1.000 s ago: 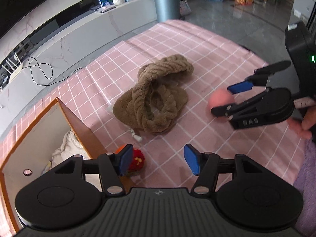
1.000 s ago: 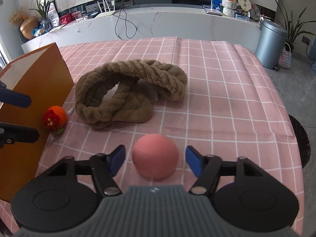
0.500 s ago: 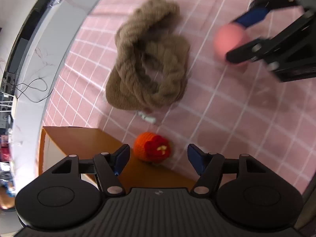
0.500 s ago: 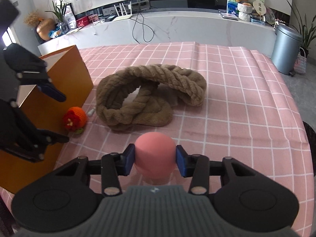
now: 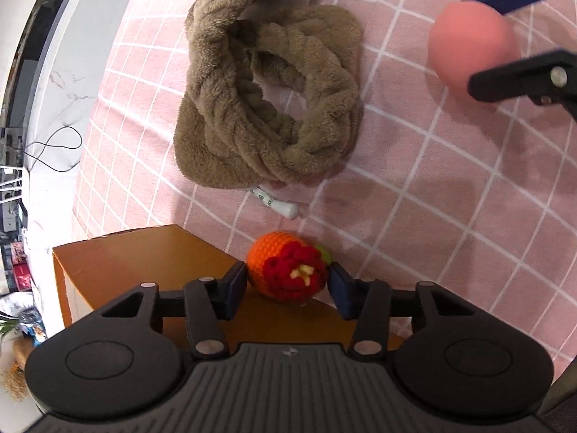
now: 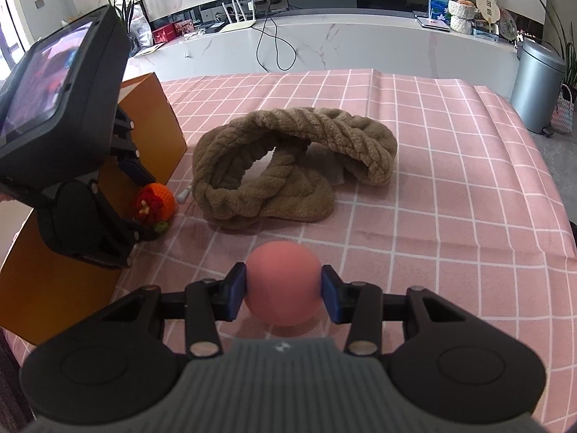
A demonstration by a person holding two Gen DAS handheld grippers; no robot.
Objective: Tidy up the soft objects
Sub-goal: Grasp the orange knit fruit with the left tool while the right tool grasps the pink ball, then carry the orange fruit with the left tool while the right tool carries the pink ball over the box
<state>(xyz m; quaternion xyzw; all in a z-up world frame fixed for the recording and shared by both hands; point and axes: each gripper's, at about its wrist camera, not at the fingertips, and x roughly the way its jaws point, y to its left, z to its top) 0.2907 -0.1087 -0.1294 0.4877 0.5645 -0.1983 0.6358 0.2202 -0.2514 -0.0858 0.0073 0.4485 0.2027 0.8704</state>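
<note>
Sorting is only partly under way, judging by what lies out on the pink checked tablecloth: none of the three soft things in view has reached the orange cardboard box at the left. The right gripper is pinching the smooth, matte pink foam ball near the front edge of the cloth, its blue pads pressed against both sides of the round body. The left gripper points steeply down beside the box wall; its jaws have just been closing around the small orange crocheted toy with a red yarn flower, and the pads now appear to touch its knobbly sides, so I judge it gripped or very nearly so. That toy sits on the cloth right against the box's near corner, with a green stitched leaf showing at its right. Beyond it, untouched in the middle of the table, lies the brown fleece scarf twisted like thick rope, a plush, floppy loop with a white tag end poking out towards the toy. Left to do, as I read it: lift and drop both small pieces into the box, then gather the bulky scarf, which will sag and may need both hands.
</note>
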